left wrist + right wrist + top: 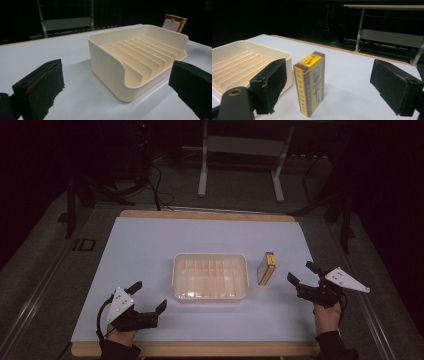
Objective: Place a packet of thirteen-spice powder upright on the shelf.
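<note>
A cream ribbed tray [210,294] sits mid-table; its near wall [107,67] faces the left gripper view and its rim [262,48] edges the right gripper view. To its right a small yellow and maroon box [266,268] stands upright, also seen as the box [310,85] close up and the box [174,23] behind the tray. My left gripper [149,296] is open near the tray's front left corner, nothing between its pads [42,87]. My right gripper [303,272] is open just right of the box, holding nothing, one pad [270,83] beside the tray.
A pale blue mat [150,245] covers the wooden table [200,214]. Beyond the far edge stand a white metal frame [240,150], dark stands and cables on the floor. Bare mat lies left of and behind the tray.
</note>
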A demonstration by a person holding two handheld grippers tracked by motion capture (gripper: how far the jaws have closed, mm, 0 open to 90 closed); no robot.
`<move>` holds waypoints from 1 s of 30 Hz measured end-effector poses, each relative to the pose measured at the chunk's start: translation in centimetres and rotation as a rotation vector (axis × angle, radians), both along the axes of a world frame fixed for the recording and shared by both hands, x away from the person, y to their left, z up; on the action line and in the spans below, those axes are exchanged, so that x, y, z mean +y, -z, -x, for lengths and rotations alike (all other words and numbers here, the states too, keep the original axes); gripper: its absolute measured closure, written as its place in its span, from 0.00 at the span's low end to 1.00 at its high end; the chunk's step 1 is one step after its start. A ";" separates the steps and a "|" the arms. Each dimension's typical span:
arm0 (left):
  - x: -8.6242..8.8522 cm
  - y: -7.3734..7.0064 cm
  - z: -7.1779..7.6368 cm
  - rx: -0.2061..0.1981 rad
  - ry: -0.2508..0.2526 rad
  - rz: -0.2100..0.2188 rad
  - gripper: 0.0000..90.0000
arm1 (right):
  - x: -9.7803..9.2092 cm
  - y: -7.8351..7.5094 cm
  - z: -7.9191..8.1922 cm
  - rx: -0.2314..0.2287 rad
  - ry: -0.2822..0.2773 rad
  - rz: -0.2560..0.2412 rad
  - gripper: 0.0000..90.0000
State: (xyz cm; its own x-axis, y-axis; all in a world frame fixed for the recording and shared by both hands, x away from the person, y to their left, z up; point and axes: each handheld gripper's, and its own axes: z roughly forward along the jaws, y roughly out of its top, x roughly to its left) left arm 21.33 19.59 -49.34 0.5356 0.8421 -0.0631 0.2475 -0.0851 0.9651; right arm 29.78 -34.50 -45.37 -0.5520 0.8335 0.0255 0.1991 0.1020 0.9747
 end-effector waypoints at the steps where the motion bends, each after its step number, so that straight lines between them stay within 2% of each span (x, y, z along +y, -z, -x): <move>1: 0.1 0.0 0.0 0.000 -0.002 0.002 0.00 | 0.0 0.0 -0.1 0.006 0.002 -0.001 0.15; 13: -0.1 0.1 0.3 0.010 0.010 -0.023 0.00 | 0.3 -0.5 -0.8 0.080 0.011 0.017 0.15; 21: -0.1 0.1 0.3 0.018 0.008 -0.024 0.00 | 0.6 -1.2 -1.4 0.111 0.003 0.024 0.15; 30: -0.2 0.1 0.4 0.018 0.009 -0.023 0.00 | 0.6 -1.3 -1.7 0.163 0.003 0.058 0.15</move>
